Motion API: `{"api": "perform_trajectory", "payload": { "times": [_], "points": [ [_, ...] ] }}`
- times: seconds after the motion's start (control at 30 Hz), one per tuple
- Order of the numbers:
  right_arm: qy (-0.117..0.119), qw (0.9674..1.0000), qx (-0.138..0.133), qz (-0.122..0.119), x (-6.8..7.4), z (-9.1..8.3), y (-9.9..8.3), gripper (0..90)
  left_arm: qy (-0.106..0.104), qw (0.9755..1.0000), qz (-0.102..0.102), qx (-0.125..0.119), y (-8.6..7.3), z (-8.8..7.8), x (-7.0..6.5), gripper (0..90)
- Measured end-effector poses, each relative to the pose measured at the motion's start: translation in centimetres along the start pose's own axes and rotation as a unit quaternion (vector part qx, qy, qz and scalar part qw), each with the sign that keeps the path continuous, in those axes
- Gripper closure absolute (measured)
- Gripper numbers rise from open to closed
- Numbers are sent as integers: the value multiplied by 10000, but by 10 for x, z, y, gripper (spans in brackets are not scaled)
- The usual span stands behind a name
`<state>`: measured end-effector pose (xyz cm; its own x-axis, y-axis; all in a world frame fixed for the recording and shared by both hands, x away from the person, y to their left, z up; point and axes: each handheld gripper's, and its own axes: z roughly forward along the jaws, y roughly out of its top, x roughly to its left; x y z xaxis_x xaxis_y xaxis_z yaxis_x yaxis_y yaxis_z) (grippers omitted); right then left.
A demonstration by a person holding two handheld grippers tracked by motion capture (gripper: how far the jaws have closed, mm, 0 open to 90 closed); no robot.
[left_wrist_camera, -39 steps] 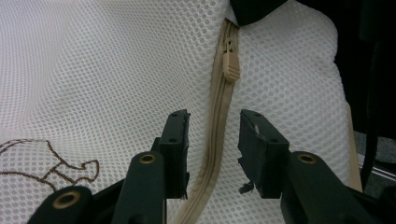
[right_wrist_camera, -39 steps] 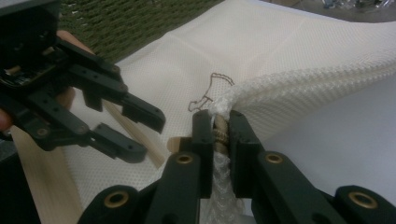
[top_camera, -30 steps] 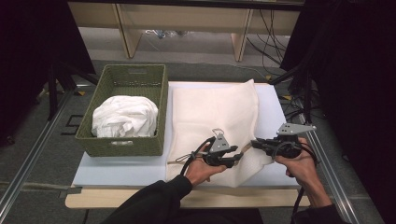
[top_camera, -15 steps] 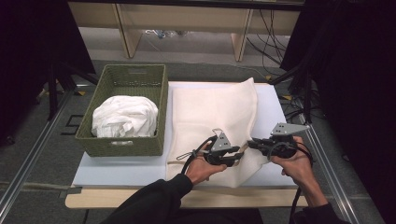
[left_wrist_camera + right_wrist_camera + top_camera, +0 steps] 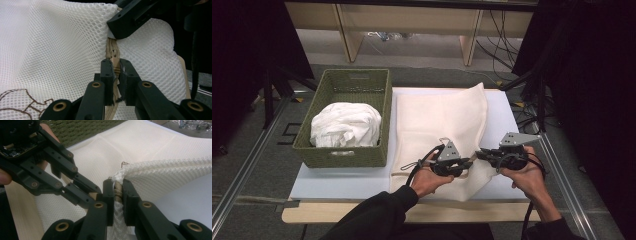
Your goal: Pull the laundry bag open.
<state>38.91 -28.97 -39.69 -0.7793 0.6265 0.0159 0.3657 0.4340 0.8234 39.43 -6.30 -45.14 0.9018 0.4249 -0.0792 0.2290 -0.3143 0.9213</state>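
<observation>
Left gripper [image 5: 117,72] jaws just closing, now clenched on zipper pull [image 5: 115,65] of mesh bag [image 5: 442,130]; right gripper [image 5: 117,191] clamped on bag's edge. Ready for unzipping.

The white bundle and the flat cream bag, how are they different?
The white bundle is crumpled into a heap; the mesh bag lies spread flat. The bundle sits inside the green basket; the bag lies on the table. Nothing touches the bundle; the left gripper and right gripper pinch the bag's zipper edge. Both are pale fabric.
</observation>
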Motion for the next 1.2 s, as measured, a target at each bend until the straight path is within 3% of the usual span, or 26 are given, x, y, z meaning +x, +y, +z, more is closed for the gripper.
{"api": "perform_trajectory", "payload": {
  "times": [0.1,0.13,0.17,0.23,0.3,0.37,0.43,0.57,0.7,0.77,0.93,0.97,1.07,1.1,1.2],
  "points": [
    [-92,9999,-4,-95,1,-1,0,836,-7,10000,17,-20,1,0,0,818],
    [-71,9999,9,-97,1,-1,1,836,-21,9999,-123,-32,1,0,-1,818],
    [-80,9999,15,-88,1,-1,1,836,-31,10000,-60,-19,1,0,0,817],
    [-44,10000,61,14,3,-1,0,836,-70,9999,-135,-12,1,0,0,816],
    [-71,9999,88,17,3,-1,-1,836,-201,9985,-509,-50,3,-1,1,814],
    [-70,9999,74,-4,3,-1,-1,836,-221,9974,-692,-9,3,-1,2,820],
    [-66,10000,52,-35,3,-1,-1,836,-198,9984,-534,53,2,-1,2,831],
    [2,9999,99,-66,3,1,-1,836,-137,9985,-525,89,4,-2,0,853],
    [-38,9999,108,-46,5,1,-1,836,-137,9976,-655,163,4,0,0,860],
    [-68,9999,119,-44,6,1,-1,835,-42,9980,-605,182,5,0,-1,851],
    [-87,9999,129,-45,6,0,-1,836,-57,9975,-660,241,6,2,-2,858],
    [-143,9997,81,-170,4,0,-1,836,-82,9973,-684,252,6,2,-2,863],
    [-139,9997,108,-183,4,0,-2,836,-98,9972,-687,273,6,0,-1,867],
    [-243,9993,134,-262,4,1,-2,837,-142,9965,-778,261,5,0,1,867],
    [-274,9987,273,-341,6,1,-1,839,-144,9970,-720,258,5,1,1,867]
  ]
}}
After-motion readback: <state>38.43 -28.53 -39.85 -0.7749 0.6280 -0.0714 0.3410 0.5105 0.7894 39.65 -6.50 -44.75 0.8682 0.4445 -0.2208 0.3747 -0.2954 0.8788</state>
